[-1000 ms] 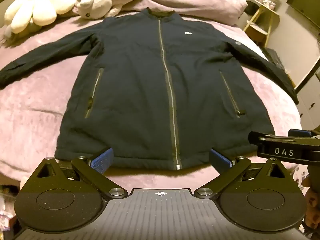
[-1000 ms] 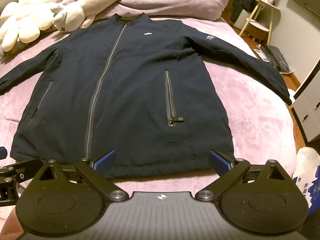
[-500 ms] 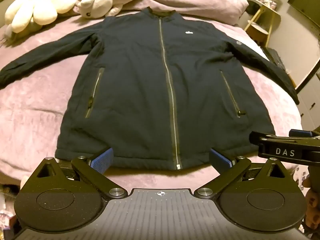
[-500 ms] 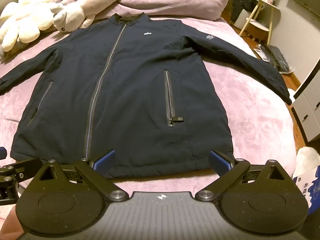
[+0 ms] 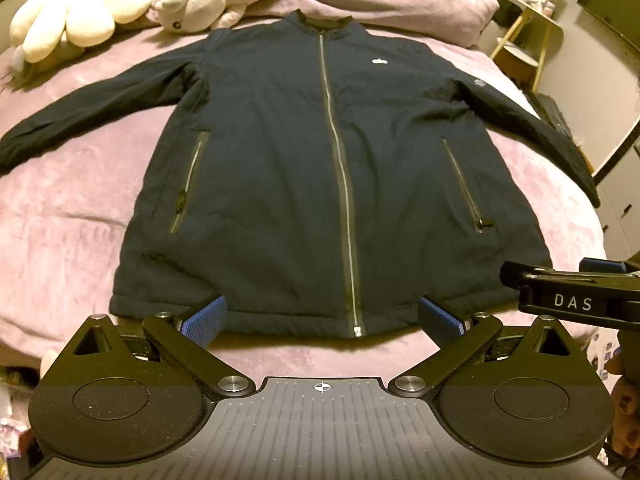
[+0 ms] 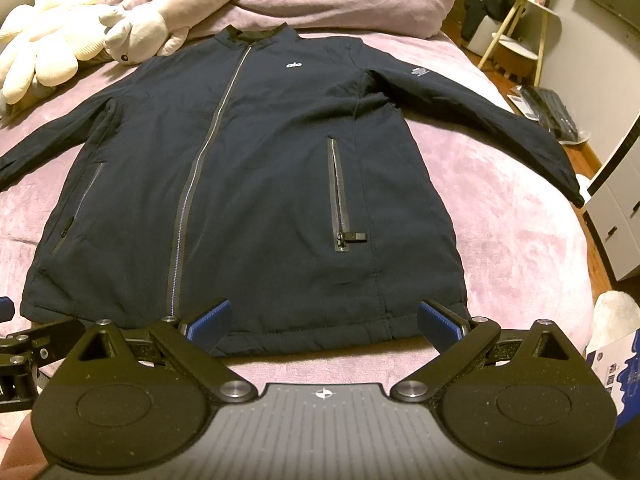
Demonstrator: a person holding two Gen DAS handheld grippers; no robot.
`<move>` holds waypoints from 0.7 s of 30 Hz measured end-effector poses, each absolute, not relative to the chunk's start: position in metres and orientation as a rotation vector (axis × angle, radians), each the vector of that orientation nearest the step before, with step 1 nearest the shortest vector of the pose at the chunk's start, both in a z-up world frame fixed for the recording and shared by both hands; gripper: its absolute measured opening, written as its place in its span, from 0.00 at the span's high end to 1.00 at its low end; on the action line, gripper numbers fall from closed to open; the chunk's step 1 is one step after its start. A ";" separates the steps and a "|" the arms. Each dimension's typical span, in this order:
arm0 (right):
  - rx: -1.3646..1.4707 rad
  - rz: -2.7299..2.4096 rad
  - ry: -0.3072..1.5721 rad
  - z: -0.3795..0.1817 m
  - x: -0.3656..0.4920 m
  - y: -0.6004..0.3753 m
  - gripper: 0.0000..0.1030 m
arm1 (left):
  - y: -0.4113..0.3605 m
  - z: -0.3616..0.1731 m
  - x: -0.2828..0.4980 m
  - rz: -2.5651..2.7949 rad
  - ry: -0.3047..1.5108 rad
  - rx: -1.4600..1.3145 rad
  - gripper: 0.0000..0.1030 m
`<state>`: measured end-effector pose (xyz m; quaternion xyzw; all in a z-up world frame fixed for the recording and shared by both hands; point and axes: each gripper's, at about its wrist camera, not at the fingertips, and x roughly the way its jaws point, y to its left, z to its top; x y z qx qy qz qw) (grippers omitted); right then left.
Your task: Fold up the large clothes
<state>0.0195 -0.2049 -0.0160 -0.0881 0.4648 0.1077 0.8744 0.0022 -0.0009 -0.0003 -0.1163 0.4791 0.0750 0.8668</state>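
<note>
Left wrist view: a dark zipped jacket [image 5: 320, 168] lies flat, front up, on a pink bedspread [image 5: 68, 216], sleeves spread wide, collar toward the pillows. The left gripper [image 5: 320, 318] hovers at the hem near the zip's foot, jaws spread and empty; the right tool's arm juts in at the frame's edge. Plush toys [image 5: 80, 12] sit beyond the collar.

Right wrist view: the right gripper [image 6: 323, 320], likewise released and holding nothing, faces the hem's right portion. Only here do the pocket zip pull [image 6: 352, 237] and the full right cuff show clearly. The jacket looks padded, soft and somewhat bulky; cuffs or hem corners seem the surest places to pinch.
</note>
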 end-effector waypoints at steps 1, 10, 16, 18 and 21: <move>-0.184 0.225 0.971 -0.016 0.019 -0.205 0.04 | -0.001 0.000 0.002 0.156 1.003 -0.243 0.00; -0.184 0.224 0.973 -0.016 0.019 -0.205 0.04 | -0.001 -0.002 0.002 0.158 1.009 -0.246 0.00; -0.183 0.225 0.977 -0.017 0.020 -0.206 0.04 | -0.001 -0.003 0.002 0.158 1.012 -0.249 0.00; -0.184 0.224 0.974 -0.017 0.019 -0.207 0.04 | -0.001 -0.003 0.002 0.159 1.013 -0.250 0.00; -0.184 0.223 0.974 -0.017 0.020 -0.207 0.04 | -0.001 -0.003 0.002 0.160 1.014 -0.251 0.00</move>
